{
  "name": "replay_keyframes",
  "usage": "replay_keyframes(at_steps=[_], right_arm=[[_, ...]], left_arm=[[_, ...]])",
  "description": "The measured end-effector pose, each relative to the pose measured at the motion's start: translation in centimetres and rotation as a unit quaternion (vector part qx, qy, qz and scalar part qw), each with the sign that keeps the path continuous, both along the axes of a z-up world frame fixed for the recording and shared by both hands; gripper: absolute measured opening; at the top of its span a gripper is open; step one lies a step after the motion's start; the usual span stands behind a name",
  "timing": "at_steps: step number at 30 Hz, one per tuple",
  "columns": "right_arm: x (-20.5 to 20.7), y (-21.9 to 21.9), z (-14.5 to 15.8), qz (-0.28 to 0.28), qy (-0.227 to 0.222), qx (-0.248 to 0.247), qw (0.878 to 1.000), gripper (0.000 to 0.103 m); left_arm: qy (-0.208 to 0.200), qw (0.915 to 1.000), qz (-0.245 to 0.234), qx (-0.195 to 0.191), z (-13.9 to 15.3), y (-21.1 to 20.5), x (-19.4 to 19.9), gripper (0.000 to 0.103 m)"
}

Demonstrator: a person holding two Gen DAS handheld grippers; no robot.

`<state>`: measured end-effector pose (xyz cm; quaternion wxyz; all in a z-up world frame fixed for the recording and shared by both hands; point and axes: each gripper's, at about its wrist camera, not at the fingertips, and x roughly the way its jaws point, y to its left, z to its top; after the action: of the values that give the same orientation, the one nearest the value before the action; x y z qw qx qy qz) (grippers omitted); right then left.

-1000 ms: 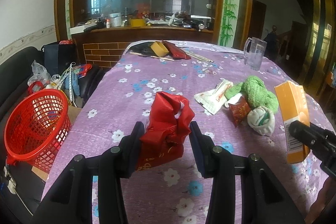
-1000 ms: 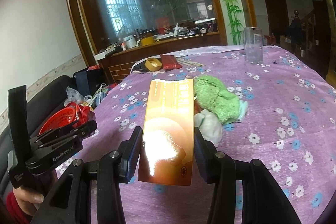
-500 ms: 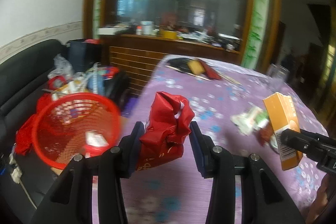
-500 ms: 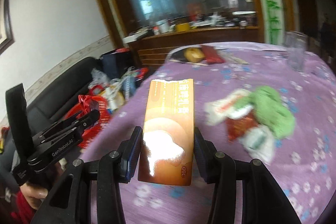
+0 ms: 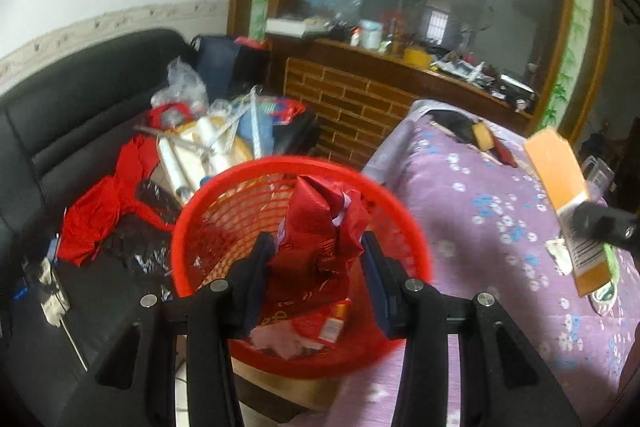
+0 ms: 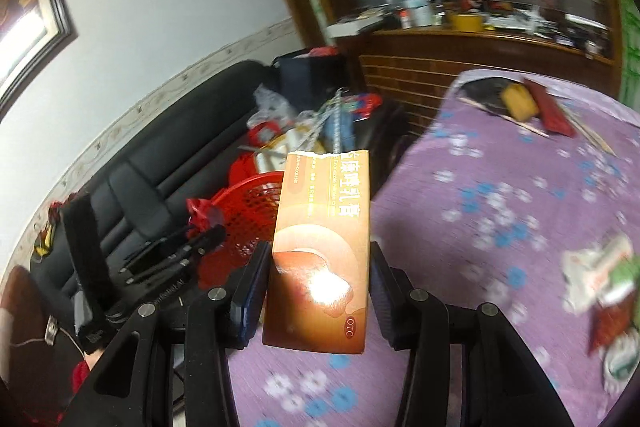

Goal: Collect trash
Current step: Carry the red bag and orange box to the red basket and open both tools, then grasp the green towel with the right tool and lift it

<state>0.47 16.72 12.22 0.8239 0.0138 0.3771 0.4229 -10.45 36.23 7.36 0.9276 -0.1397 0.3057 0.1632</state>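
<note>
Nearest in the left wrist view: left gripper clamped on a crumpled red wrapper, pads pressed to both sides, wrapper standing roughly upright between the jaws. Directly beyond and below it, the red basket, open mouth filling the middle of the view, so the wrapper appears to hang over the mouth rather than beside the rim. Already lying in the basket: a few scraps of paper and a small labelled packet, print too blurred to read. Yellow characters on the wrapper's lower edge, not legible.

Next, in the right wrist view: right gripper closed on an orange carton, long axis upright and leaning a little, torn top edge uppermost. Carton not yet over the basket; seen from the right wrist, basket lying beyond the carton and to its left, off the edge of the purple flowered tablecloth. Left hand therefore clearly nearer the basket; likely first to drop, with the carton still needing to travel leftward past the table edge.

Readable on the carton: "OTC" in a small oval at the lower corner; a column of white Chinese characters along the upper face, too smeared to give with confidence.

Farther from the basket, on the cloth: more wrappers left to gather. Beyond the basket: a black sofa heaped with clutter.
</note>
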Motion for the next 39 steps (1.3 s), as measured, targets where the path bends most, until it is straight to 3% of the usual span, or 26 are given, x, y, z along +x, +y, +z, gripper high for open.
replay_keyframes(at_steps=[4, 5, 6, 8, 12, 19, 28, 34, 39], right_arm=[[1.0, 4.3, 0.1, 0.022, 0.009, 0.004, 1.000, 0.052], [1.2, 5.4, 0.2, 0.029, 0.013, 0.007, 0.999, 0.053], [1.6, 6.4, 0.2, 0.035, 0.017, 0.011, 0.999, 0.053], [2.0, 7.8, 0.2, 0.039, 0.022, 0.010, 0.999, 0.056], [2.4, 7.2, 0.5, 0.029, 0.028, 0.030, 0.999, 0.060], [0.4, 0.3, -0.5, -0.007, 0.026, 0.022, 0.999, 0.062], [-1.6, -11.1, -3.7, -0.076, 0.054, 0.013, 0.996, 0.063], [-2.3, -20.0, -3.8, -0.153, 0.032, 0.012, 0.988, 0.063], [0.0, -27.6, -3.5, -0.237, 0.014, -0.028, 0.971, 0.063]], left_arm=[[0.007, 0.9999, 0.001, -0.015, -1.0, 1.9, 0.1, 0.043], [0.005, 0.9999, 0.001, -0.016, -1.1, 2.2, 0.2, 0.050], [0.004, 0.9998, 0.003, -0.018, -1.1, 2.5, 0.1, 0.064], [-0.004, 0.9996, 0.011, -0.025, -1.1, 2.9, -0.2, 0.075], [-0.018, 0.9991, 0.017, -0.036, -0.9, 3.1, -0.9, 0.075], [-0.031, 0.9994, -0.005, -0.013, -0.1, -0.3, -1.8, 0.075], [-0.022, 0.9947, -0.099, 0.014, 0.7, -9.5, -0.1, 0.075], [-0.001, 0.9855, -0.168, 0.024, 0.6, -16.7, 1.6, 0.075], [0.012, 0.9756, -0.217, 0.030, 0.4, -21.7, 2.7, 0.075]])
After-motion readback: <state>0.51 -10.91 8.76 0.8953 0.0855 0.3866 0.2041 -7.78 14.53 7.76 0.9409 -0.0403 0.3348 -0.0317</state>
